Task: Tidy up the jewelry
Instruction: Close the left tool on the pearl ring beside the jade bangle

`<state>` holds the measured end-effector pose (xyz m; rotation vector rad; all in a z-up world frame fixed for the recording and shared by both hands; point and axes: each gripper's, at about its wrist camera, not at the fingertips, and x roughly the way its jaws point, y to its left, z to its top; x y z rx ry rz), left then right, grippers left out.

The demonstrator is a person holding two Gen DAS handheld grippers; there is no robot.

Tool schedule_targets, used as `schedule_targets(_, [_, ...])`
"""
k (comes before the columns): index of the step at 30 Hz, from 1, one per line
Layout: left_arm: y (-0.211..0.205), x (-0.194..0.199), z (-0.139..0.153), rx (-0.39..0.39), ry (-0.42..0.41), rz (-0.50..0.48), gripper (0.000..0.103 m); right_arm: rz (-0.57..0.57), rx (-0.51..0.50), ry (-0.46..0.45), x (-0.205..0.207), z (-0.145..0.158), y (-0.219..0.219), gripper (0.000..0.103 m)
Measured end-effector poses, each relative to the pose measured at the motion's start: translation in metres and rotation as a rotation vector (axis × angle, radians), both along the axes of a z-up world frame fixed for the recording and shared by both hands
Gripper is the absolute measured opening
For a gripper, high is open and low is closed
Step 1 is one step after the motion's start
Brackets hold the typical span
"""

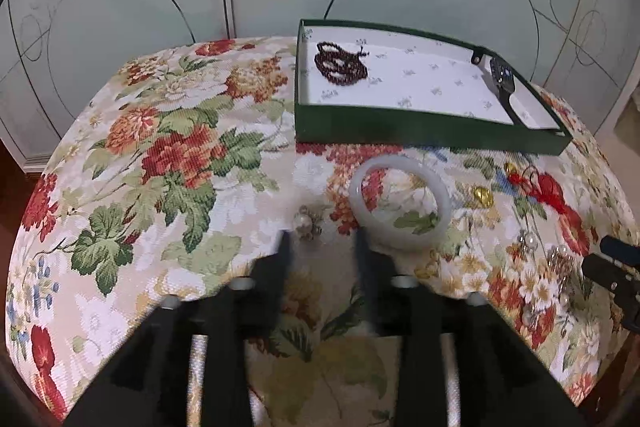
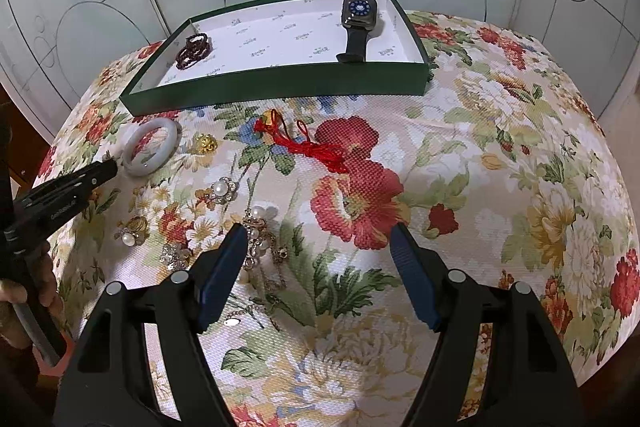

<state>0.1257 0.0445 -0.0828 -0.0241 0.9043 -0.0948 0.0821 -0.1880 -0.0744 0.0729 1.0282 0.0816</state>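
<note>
Just in front of green tray [image 1: 420, 127], on floral counter [image 1: 180, 155]: white bangle [image 1: 398, 205], flat, near rim beside left gripper [image 1: 322, 247] right fingertip. Left fingers parted, blurred, holding nothing. Right gripper [image 2: 320, 247] spread wide, empty. Bangle likely rigid, smooth, slippery, breakable; best pinched across near rim. Right view alone shows watch [image 2: 358, 21] face in tray and necklace chain [image 2: 260, 247] by its fingers; left view shows bangle close.
</note>
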Motion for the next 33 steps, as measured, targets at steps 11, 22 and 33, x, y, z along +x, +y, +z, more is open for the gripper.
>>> schedule_targets(11, [0.003, 0.008, 0.0, -0.011, -0.015, -0.006, 0.054, -0.008, 0.01, 0.012, 0.004, -0.003, -0.003, 0.073])
schedule_targets(22, [0.008, 0.01, -0.003, 0.018, -0.003, -0.015, 0.043, -0.013, 0.017, 0.016, 0.005, -0.003, -0.005, 0.073])
schedule_targets(33, [0.01, 0.011, -0.003, 0.033, -0.004, 0.008, 0.024, -0.014, 0.017, 0.016, 0.005, -0.003, -0.005, 0.073])
